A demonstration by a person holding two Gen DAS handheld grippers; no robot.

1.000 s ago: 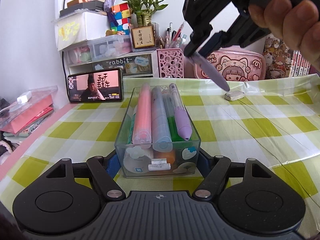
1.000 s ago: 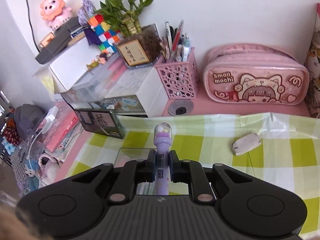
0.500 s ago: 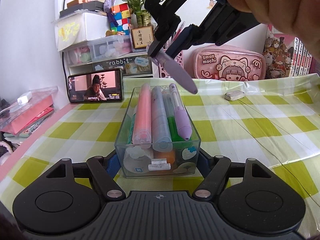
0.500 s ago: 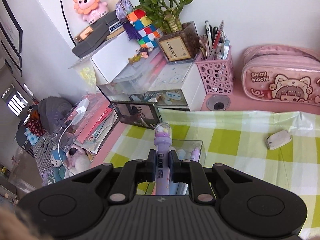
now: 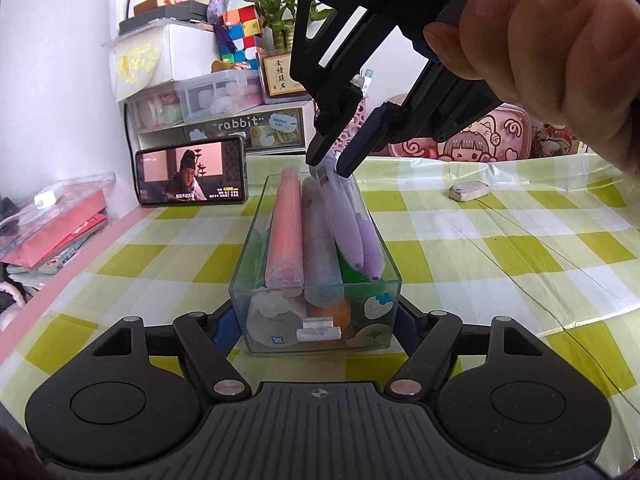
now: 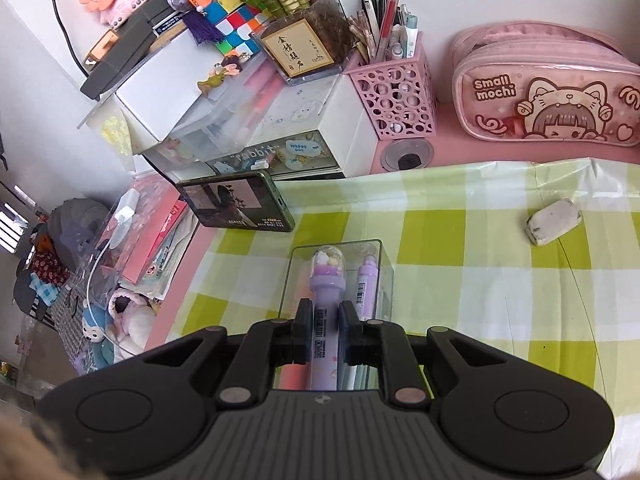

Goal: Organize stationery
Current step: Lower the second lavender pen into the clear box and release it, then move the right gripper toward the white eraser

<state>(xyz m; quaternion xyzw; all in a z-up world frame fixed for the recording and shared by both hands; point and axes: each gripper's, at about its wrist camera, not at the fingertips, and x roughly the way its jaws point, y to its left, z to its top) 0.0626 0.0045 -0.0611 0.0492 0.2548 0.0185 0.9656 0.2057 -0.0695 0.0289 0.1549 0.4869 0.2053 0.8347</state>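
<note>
At lower centre of the left wrist view, the left tongs (image 5: 316,326) clasped the near end of the clear box (image 5: 372,236) on the checked counter (image 5: 500,248). Above it, the right tongs (image 5: 331,162) held the purple pen (image 5: 344,222), its tip lowered among the markers inside the box. An eraser (image 5: 468,191) lay farther right; a phone (image 5: 191,171) stood at rear left.

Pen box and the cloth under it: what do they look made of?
Pen box: clear rigid plastic, likely acrylic; the pens show through its glossy, sharp-edged walls. Cloth: seemingly a checked tablecloth under or of glossy clear plastic film; it shines and creases stiffly, though which the frames leave open.
</note>
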